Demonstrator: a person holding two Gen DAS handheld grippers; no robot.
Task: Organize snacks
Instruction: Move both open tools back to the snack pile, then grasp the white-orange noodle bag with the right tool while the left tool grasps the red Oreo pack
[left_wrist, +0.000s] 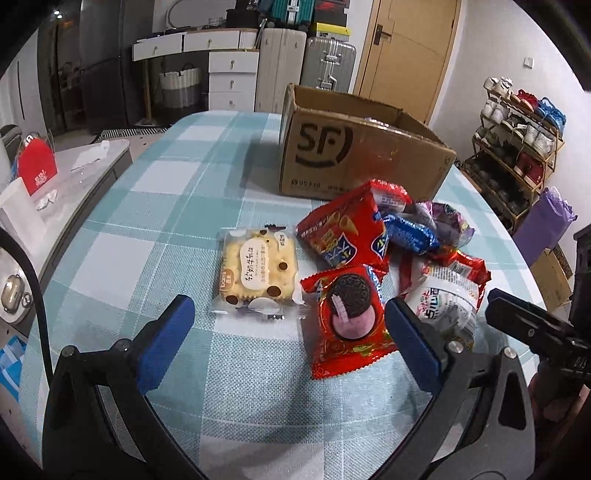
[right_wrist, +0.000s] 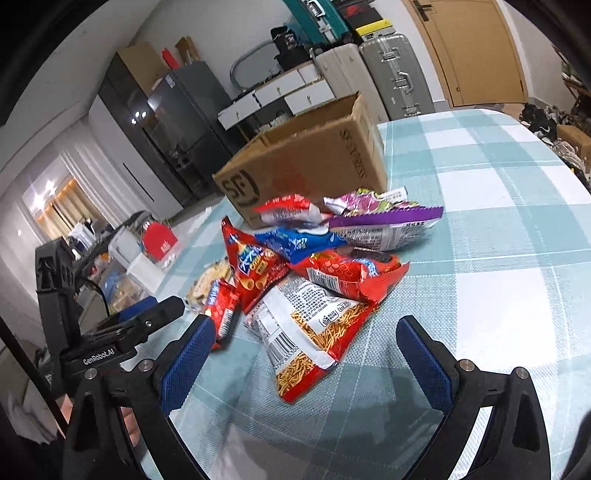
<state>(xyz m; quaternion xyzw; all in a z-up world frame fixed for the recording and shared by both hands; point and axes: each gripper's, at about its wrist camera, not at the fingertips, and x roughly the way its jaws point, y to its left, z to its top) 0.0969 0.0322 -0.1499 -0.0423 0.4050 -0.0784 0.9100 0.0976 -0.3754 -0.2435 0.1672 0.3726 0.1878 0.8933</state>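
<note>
snacks lie in a loose heap on the tabletop (left_wrist: 147, 206), just ahead of both pairs of tongs and well short of the cardboard box (left_wrist: 354, 155) behind them. the left tongs (left_wrist: 291, 332) hang apart and hold nothing; the red oreo packet (left_wrist: 347, 321) lies right between their fingers, a little toward the right one, its long axis running away from the camera. the pale bread packet (left_wrist: 258, 273) sits flat just beyond, slightly left, apart from the heap. the right tongs (right_wrist: 306, 354) are also spread wide and empty; the noodle-snack bag (right_wrist: 306, 332) lies straight ahead in their gap, its long axis slanting from near centre up to the right. so each hand has its own nearest piece, and the likely next move is a short reach forward and a close, then a carry over the heap. past these lie a red chip bag (right_wrist: 251, 269), a blue packet (right_wrist: 295, 240) and a purple-edged packet (right_wrist: 384, 221), overlapping, which may shift if a neighbour is dragged. the box stands open-topped at the far side, touching or nearly touching the heap. the cloth is a pale teal and white check. beyond are suitcases (left_wrist: 306, 62), white drawers (left_wrist: 229, 74), a wooden door (left_wrist: 406, 48) and a shoe rack (left_wrist: 517, 140)
</note>
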